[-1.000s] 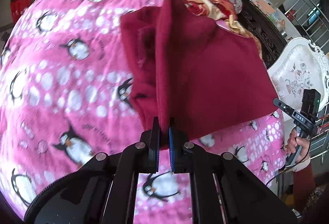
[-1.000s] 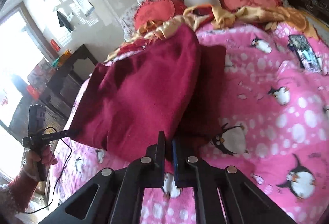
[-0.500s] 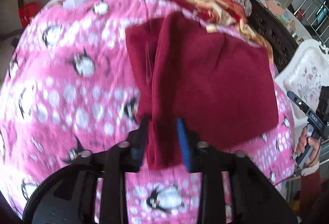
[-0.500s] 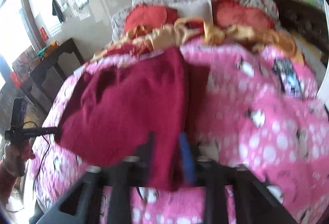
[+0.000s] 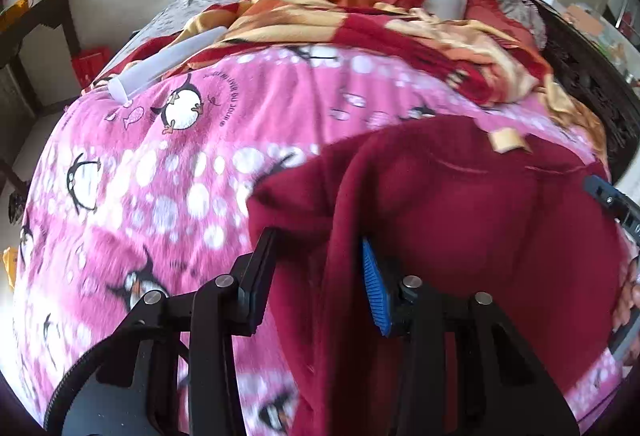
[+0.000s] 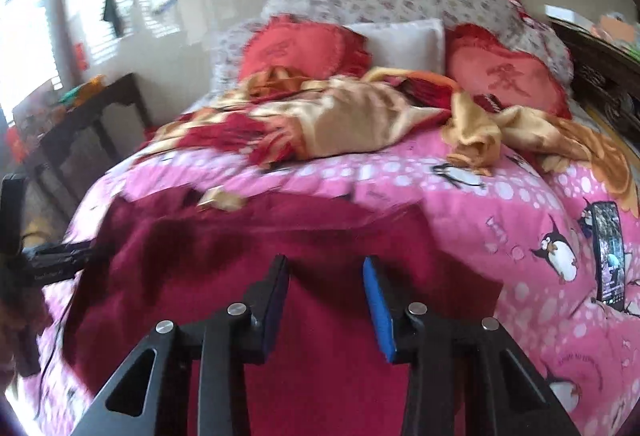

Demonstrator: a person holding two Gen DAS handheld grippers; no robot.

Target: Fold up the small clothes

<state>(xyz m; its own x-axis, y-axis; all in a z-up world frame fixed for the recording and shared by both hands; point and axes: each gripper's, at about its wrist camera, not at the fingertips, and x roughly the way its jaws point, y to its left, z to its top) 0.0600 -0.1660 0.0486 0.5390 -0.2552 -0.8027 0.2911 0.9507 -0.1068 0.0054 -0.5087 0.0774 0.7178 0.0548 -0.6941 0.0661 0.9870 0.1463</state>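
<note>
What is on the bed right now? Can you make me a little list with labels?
garment: dark red fleece garment lying on the blanket
blanket: pink penguin blanket
left hand-held gripper: jaws opening, a fold of the garment between them, not pinched
right hand-held gripper: jaws closing, over the garment, not pinching
pillows: red heart pillows at the far end
phone: phone lying on the blanket
</note>
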